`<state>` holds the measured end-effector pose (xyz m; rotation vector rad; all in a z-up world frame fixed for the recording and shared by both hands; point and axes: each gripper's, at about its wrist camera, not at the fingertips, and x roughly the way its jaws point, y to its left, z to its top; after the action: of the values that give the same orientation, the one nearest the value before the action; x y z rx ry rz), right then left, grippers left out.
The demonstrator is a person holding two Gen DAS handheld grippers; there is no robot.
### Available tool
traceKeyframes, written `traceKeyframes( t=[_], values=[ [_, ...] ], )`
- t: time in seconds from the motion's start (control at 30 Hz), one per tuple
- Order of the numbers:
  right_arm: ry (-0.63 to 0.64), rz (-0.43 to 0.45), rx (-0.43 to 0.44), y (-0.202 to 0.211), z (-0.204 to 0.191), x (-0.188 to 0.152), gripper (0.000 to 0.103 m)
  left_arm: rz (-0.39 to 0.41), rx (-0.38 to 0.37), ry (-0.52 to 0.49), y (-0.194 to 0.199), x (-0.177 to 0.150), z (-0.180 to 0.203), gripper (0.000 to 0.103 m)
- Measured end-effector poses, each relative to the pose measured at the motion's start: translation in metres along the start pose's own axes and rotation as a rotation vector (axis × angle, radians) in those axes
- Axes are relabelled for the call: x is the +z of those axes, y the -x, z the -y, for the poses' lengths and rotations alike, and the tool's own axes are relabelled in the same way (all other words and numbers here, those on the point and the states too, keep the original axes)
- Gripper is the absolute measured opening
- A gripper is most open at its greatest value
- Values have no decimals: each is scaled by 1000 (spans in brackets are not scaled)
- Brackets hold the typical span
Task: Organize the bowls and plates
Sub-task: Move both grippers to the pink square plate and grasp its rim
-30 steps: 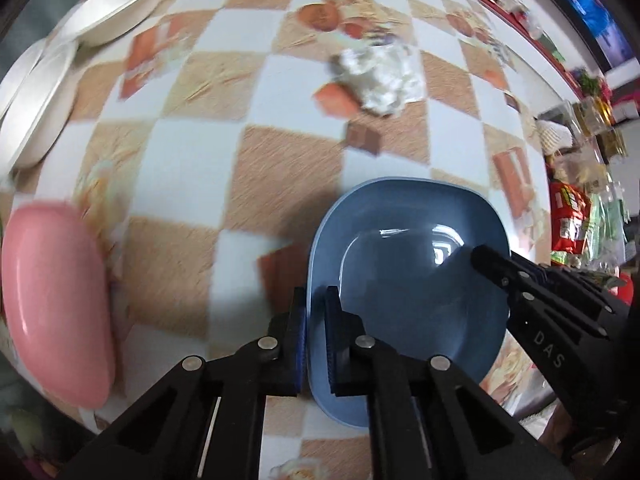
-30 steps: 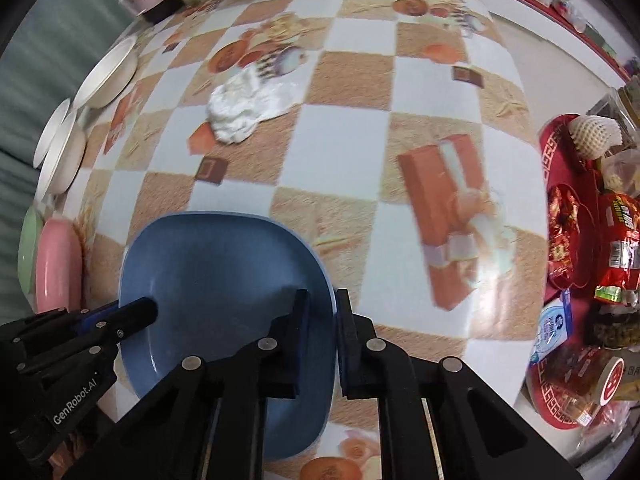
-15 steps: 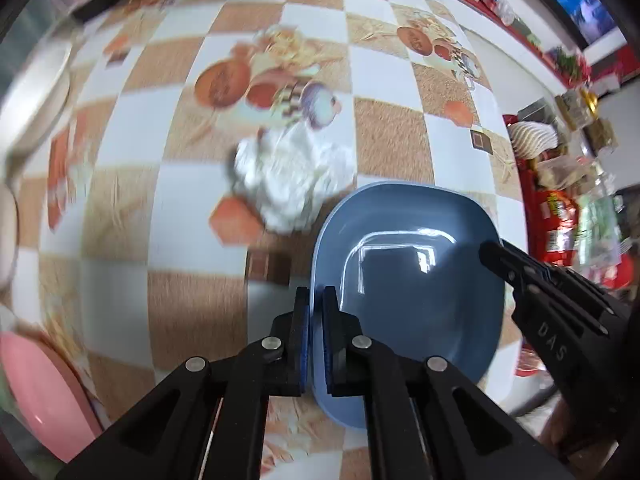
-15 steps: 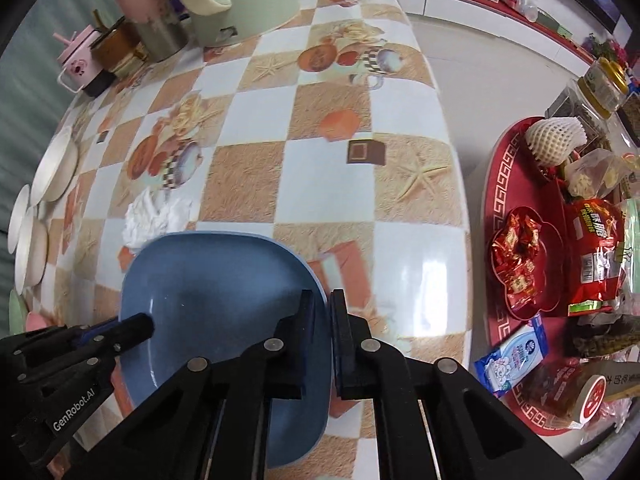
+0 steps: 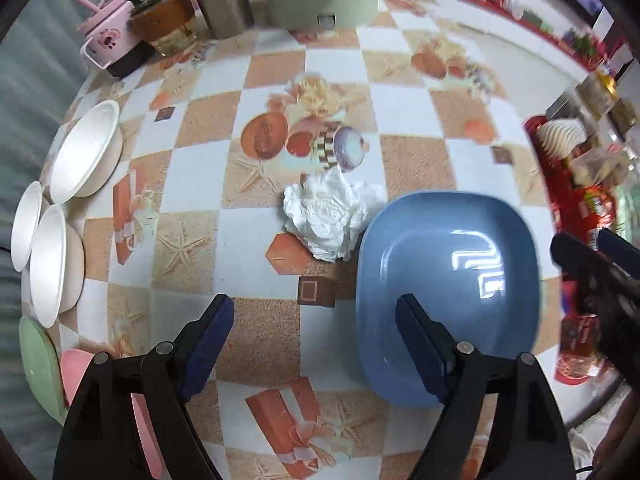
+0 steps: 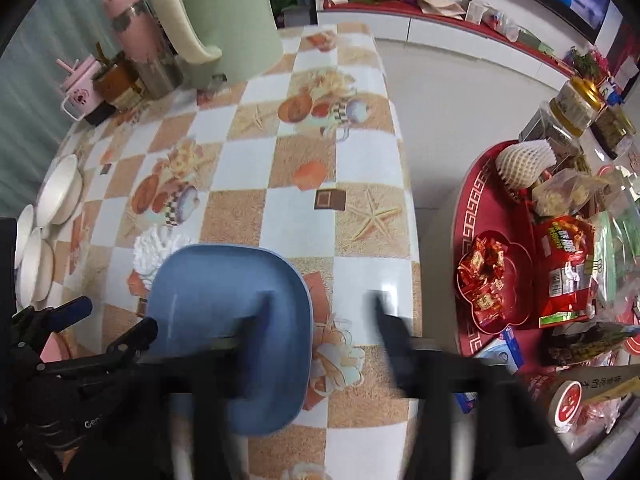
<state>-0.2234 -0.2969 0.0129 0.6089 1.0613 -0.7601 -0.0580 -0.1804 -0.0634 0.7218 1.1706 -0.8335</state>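
The blue rounded-square plastic plate [image 5: 448, 280] is lying flat on the bench [image 5: 260, 320], near its right edge, and is being gripped by nothing. The left tongs [image 5: 316, 344] are being opened and are standing wide apart; one blue-padded finger is hovering over the plate's near-left rim and the other over bare cloth, with no pad pressing on it. The right tongs [image 6: 320, 332] are likewise being opened, blurred by motion, with one finger over the plate [image 6: 228, 320] and the other over the bench, nothing clamped between them.

A risk is being judged here. The plate is sitting close to the bench edge [image 6: 408, 240], so it could be nudged toward the floor if a finger were dragged across its rim during withdrawal. The crumpled white paper tissue [image 5: 324, 220] is touching or just beside the plate's far-left corner and could be caught under it if the plate were slid. Both tongs are crowded over one plate and could be knocked together.

The bench is covered by a glossy checked oilcloth in orange and white, printed with starfish and shells. White round bowls [image 5: 86, 152] and a pale green plate [image 5: 40, 364] beside a pink plate [image 5: 80, 368] are being kept along the left edge. A pale green jug [image 6: 224, 20], a pink flask [image 6: 140, 40] and a pink cup [image 5: 108, 40] are standing at the far end. A red tray of snacks [image 6: 492, 248] is sitting on a separate surface to the right, beyond a strip of pale floor.
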Motion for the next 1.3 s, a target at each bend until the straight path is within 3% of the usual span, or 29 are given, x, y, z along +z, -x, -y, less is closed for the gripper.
traceKeyframes(
  t=[0.23,0.4,0.5,0.63,0.83,1.07,1.3],
  values=[
    [16,-5,70,36,-36,-4,84,-92,-39,120,31,-28,-33,86],
    [96,-51,160,48,-109,-33,84,-88,-34,298,69,-82,-108,86],
    [121,-113,235,39,-152,-53,84,-91,14,389,68,-108,-163,86],
    [149,-138,263,16,-199,-75,84,-95,46,477,64,-140,-212,86],
    [137,-237,270,-16,-241,-94,84,-87,33,444,49,-157,-236,86],
    [217,-260,243,-34,-282,-93,84,-92,19,314,31,-154,-233,86],
    [198,-302,217,-61,-298,-94,84,-113,-41,343,10,-152,-240,86]
  ],
)
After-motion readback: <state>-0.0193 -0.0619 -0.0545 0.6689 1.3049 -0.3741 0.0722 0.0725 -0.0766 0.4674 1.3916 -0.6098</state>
